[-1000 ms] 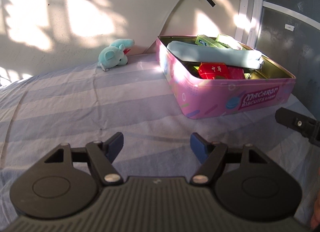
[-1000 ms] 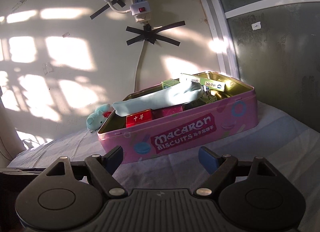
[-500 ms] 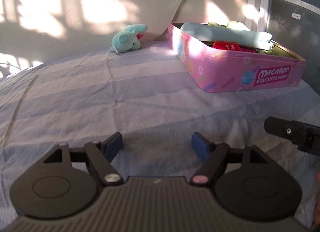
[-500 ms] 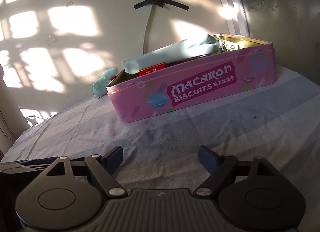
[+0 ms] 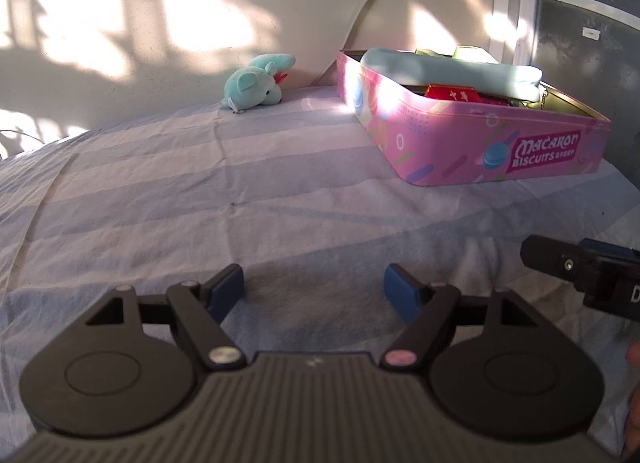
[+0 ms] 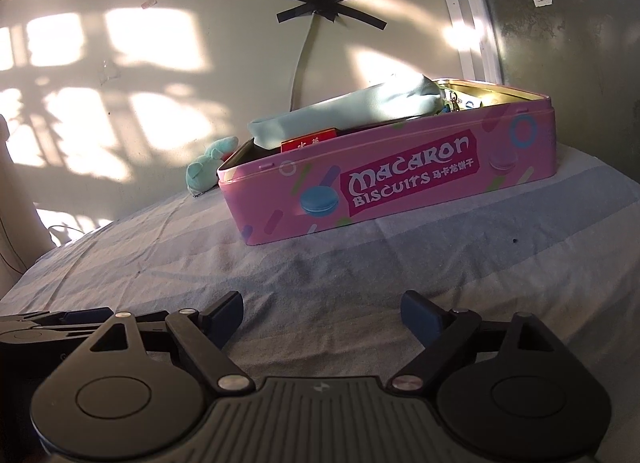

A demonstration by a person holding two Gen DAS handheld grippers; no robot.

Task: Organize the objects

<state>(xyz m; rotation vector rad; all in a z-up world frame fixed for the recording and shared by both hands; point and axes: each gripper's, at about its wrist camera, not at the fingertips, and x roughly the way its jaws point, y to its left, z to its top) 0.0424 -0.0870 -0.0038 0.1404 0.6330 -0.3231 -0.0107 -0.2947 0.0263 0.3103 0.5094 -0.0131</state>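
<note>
Small teal plush animal toy (image 5: 256, 81) lies on its side on the striped blue-grey bedsheet (image 5: 160, 191), just left of the pink rectangular "Macaron Biscuits" tin (image 5: 472, 143), near the wall, apart from the tin. Prob. very light, soft, squashy, not fragile; fabric gives good grip. Best pinch across the plump body, not the thin ear or tag.

Tin is lidless w/ a long pale-blue soft pouch (image 5: 448, 73) lying across the top, red box (image 5: 452, 95) under it, green packets behind; pretty full, little room left.

Left gripper (image 5: 314, 289) and right gripper (image 6: 322, 311) both spread wide, empty, low over the sheet, well in front of the tin.
</note>
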